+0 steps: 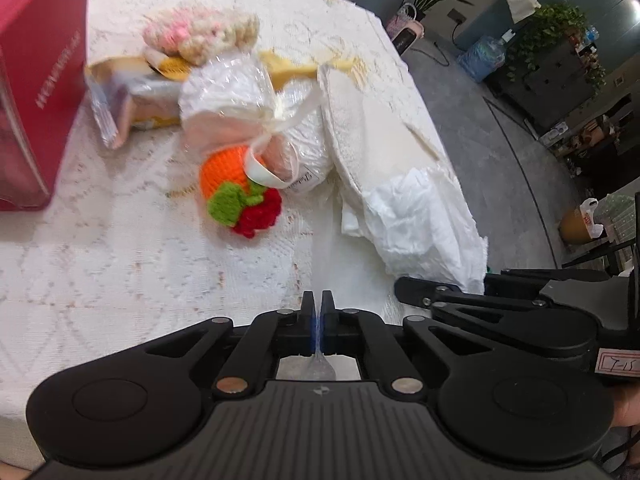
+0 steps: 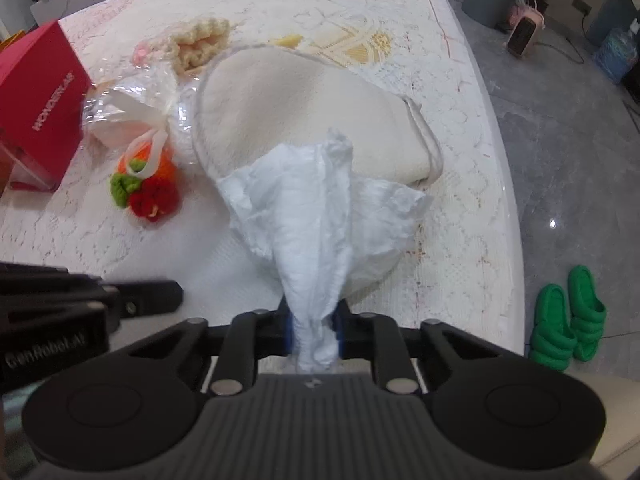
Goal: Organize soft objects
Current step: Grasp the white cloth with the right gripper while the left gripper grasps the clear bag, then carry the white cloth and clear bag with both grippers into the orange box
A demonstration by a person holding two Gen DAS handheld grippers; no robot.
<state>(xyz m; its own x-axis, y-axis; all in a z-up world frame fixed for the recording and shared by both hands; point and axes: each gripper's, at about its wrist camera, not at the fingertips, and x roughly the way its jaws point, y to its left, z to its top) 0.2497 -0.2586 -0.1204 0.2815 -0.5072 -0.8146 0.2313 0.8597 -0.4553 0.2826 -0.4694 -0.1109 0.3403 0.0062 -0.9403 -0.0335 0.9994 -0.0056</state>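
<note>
Right gripper (image 2: pixel 314 332) jaws clench one white cloth (image 2: pixel 320 216); left gripper (image 1: pixel 318 316) jaws pinched closed.

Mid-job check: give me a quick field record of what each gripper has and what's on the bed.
right gripper: shut on white tissue cloth, bunched end clamped
left gripper: jaws nearly closed, thin clear strip between them
cream cushion: flat behind the cloth
crochet fruit: left of the cloth, orange, red, green
wrapped bundle: ribbon-tied
red box: far left
</note>
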